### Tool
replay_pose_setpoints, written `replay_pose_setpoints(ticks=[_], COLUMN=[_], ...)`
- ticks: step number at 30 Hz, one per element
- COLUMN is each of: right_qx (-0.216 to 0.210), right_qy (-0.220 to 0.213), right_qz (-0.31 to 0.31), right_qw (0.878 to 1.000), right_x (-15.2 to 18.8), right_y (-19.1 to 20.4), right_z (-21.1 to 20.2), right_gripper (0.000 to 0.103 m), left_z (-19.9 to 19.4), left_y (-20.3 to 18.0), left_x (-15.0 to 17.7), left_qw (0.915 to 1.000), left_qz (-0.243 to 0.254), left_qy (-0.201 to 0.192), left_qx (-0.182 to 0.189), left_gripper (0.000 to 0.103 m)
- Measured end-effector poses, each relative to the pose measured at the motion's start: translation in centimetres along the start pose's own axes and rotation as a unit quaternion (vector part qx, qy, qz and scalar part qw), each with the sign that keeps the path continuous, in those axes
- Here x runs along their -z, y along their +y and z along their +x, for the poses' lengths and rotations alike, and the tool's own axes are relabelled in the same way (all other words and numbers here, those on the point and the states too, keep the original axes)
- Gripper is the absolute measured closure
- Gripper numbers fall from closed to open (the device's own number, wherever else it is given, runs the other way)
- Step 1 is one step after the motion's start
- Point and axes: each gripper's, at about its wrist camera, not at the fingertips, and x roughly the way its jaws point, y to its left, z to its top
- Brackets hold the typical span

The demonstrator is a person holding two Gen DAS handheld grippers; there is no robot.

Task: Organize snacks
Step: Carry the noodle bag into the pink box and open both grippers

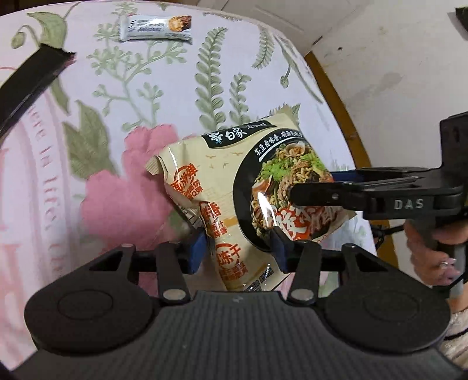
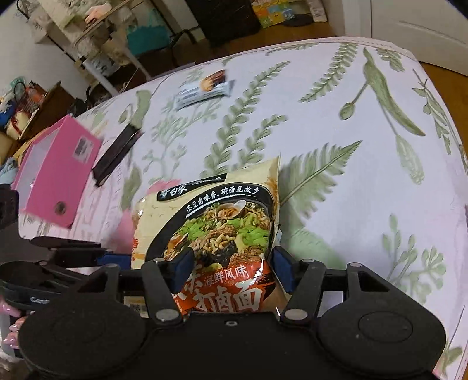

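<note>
Both the left gripper [image 1: 238, 248] and the right gripper [image 2: 231, 263] are clamped on the noodle packet [image 1: 234, 187], held up over the floral-covered bed [image 2: 365, 175], with a snack bar [image 2: 204, 87] lying near its far edge and a pink box [image 2: 55, 172] by its left edge.

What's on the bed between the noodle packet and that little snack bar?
Nothing: in both wrist views only bare floral bedspread lies between the noodle packet and the snack bar.

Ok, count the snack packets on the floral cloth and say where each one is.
2. The beige noodle packet sits near, between both grippers' fingers. The small white wrapped snack bar lies flat at the far side. More may be hidden outside view.
</note>
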Motion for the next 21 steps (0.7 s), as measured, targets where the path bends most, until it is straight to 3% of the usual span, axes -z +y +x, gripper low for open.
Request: replay_pose_setpoints(ticks=[6,13,21], right_qx=[-0.02,-0.071,-0.132], right_qy=[0.013,0.034,0.038], right_qz=[-0.012,-0.054,-0.086], right_qw=[1.0,0.995,0.987], right_x=[1.0,1.9,1.1], right_y=[3.8,8.9,15.0], right_z=[-0.4,-0.4,-1.0], right_gripper=[0.038,0.037,0.038], left_z=[-4.4,-10.7,-17.7], left_y=[0.8,3.9,5.0], left_x=[2.1,5.9,7.9], left_qw=[0.9997,0.9977,0.9893], left_qz=[-0.008,-0.034,-0.006], left_qy=[-0.008,-0.049,-0.11], left_qx=[-0.023,-0.032,-0.095], left_gripper=[0.057,0.057,0.057])
